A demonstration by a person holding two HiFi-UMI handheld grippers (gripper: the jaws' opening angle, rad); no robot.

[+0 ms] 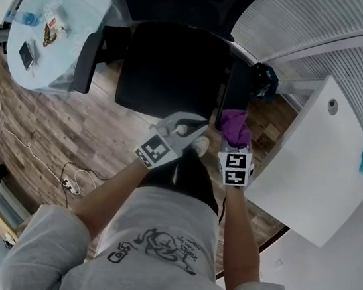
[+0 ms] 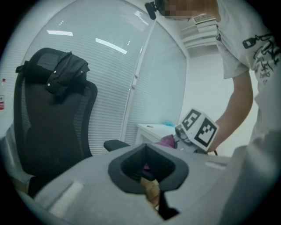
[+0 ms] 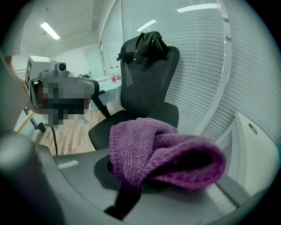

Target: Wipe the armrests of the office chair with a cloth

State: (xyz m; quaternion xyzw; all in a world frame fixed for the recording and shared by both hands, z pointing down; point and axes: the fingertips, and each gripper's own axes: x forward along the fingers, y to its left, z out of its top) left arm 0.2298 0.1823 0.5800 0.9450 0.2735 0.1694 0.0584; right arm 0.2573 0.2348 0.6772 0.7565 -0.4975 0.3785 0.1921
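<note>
A black office chair point(image 1: 171, 72) stands in front of me, with one armrest point(image 1: 88, 61) at the left and the other armrest point(image 1: 239, 85) at the right. My right gripper point(image 1: 237, 142) is shut on a bunched purple cloth point(image 1: 236, 127), held just short of the right armrest's near end. In the right gripper view the cloth point(image 3: 162, 149) bulges over the right gripper point(image 3: 131, 176), with the chair point(image 3: 145, 83) behind. My left gripper point(image 1: 185, 127) hovers at the seat's front edge, shut and holding nothing. In the left gripper view the left gripper point(image 2: 149, 169) faces the chair point(image 2: 48, 123) and an armrest point(image 2: 116, 144).
A dark jacket point(image 2: 66, 72) hangs over the headrest. A white desk point(image 1: 312, 166) stands close on the right, a round covered table point(image 1: 88, 0) with small items at the back left. Cables point(image 1: 33, 153) trail across the wood floor. Blinds curve behind the chair.
</note>
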